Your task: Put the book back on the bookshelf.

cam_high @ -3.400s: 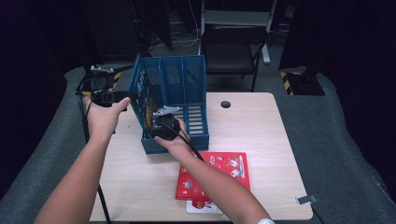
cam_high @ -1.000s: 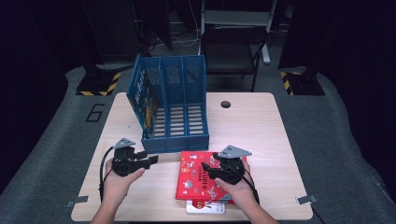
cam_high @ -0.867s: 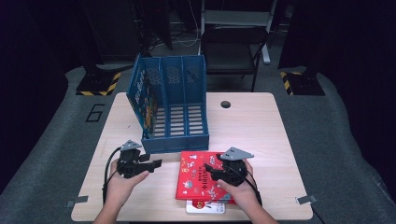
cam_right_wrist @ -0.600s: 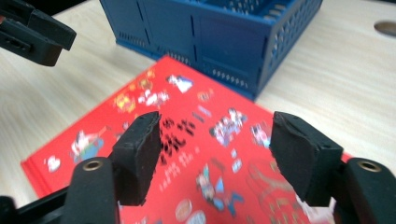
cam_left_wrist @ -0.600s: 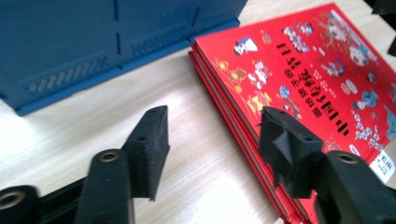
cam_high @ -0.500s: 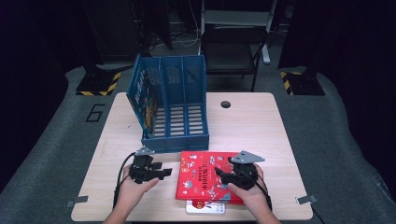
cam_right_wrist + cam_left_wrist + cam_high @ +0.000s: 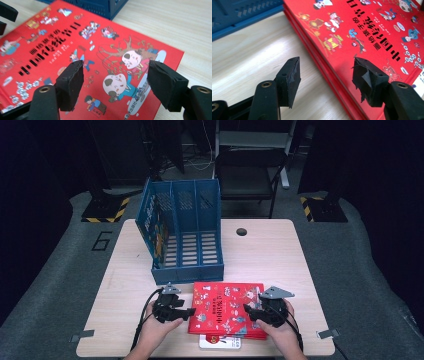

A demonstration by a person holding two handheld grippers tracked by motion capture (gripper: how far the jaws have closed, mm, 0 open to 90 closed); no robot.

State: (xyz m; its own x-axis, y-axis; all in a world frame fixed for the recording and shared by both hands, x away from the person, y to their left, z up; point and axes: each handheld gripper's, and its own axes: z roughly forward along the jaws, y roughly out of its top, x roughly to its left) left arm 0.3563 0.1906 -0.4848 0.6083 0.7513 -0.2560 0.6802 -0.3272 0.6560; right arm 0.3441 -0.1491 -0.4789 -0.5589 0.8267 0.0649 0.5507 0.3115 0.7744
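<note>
Book [image 7: 227, 309] edges between spread tools, bare table [image 7: 270, 250] beyond

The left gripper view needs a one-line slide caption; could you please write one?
Open left gripper straddling the edge of the red picture books stacked on the wooden table.

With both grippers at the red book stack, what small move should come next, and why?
Probably ease the left gripper lower so its open fingers straddle the top red book at its edge. Both grippers' fingers have just been opening, with nothing gripped; the right gripper hovers over the cover, and the blue file rack stands empty behind.
</note>
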